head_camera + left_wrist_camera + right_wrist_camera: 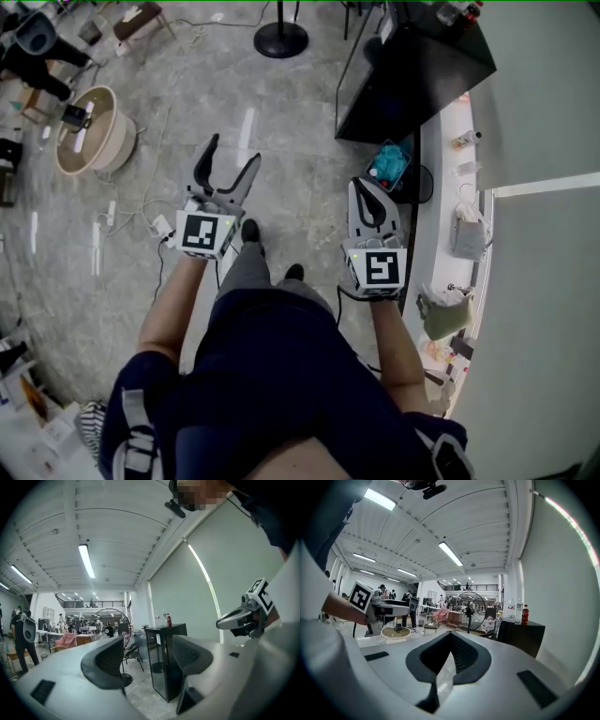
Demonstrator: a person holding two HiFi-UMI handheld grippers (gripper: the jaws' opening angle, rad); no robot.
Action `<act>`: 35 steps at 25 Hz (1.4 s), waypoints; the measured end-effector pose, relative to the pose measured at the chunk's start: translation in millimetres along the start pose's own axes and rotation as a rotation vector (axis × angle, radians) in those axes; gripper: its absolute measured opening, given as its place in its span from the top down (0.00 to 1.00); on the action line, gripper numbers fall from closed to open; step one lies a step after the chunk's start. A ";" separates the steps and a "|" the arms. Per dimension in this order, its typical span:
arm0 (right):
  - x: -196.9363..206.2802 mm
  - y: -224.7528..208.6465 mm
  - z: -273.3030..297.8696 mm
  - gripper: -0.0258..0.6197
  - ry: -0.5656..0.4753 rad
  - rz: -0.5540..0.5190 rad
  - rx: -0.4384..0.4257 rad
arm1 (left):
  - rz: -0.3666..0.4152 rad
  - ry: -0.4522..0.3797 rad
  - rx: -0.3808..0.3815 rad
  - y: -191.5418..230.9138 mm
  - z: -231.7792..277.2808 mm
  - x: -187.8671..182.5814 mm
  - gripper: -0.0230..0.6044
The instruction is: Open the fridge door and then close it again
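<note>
The fridge (412,66) is a black cabinet with a glass front, standing by the wall at the upper right, well ahead of both grippers. In the left gripper view the fridge (164,667) shows between the jaws some way off, and its door looks closed. My left gripper (232,155) is open and holds nothing; its pads (110,663) stand wide apart. My right gripper (364,187) is shut and empty, to the right of the left one and nearer the fridge. In the right gripper view the fridge (522,637) is at the right, with bottles (525,613) on top.
A white counter (441,187) with small items runs along the wall on the right, and a blue bag (389,164) lies beside the fridge. A round stand base (280,39) and a round beige table (94,131) stand on the floor. A large fan (471,609) and people are farther back.
</note>
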State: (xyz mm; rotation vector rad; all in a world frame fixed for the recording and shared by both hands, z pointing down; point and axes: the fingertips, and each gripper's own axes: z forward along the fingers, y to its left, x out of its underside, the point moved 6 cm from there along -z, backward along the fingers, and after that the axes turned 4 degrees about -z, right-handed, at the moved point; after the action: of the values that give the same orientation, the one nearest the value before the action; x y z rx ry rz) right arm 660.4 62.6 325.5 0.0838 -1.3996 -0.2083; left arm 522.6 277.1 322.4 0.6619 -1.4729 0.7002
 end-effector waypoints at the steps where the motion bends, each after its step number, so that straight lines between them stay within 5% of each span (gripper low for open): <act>1: 0.0 -0.3 7.8 0.93 0.006 0.001 0.000 | -0.007 0.000 0.009 6.4 7.2 0.6 0.45; 21: -42.7 -10.8 279.1 0.93 0.047 0.044 0.224 | 0.001 -0.022 0.330 218.7 220.6 2.4 0.45; 35: -30.0 -101.9 426.5 0.93 0.070 0.078 0.268 | -0.023 0.000 0.479 256.9 416.2 24.7 0.45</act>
State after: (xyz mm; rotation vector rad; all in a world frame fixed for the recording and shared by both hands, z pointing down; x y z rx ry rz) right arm 226.7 -3.8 350.9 0.2553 -1.3522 0.0478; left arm 57.6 124.5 340.3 1.0397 -1.3016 1.0486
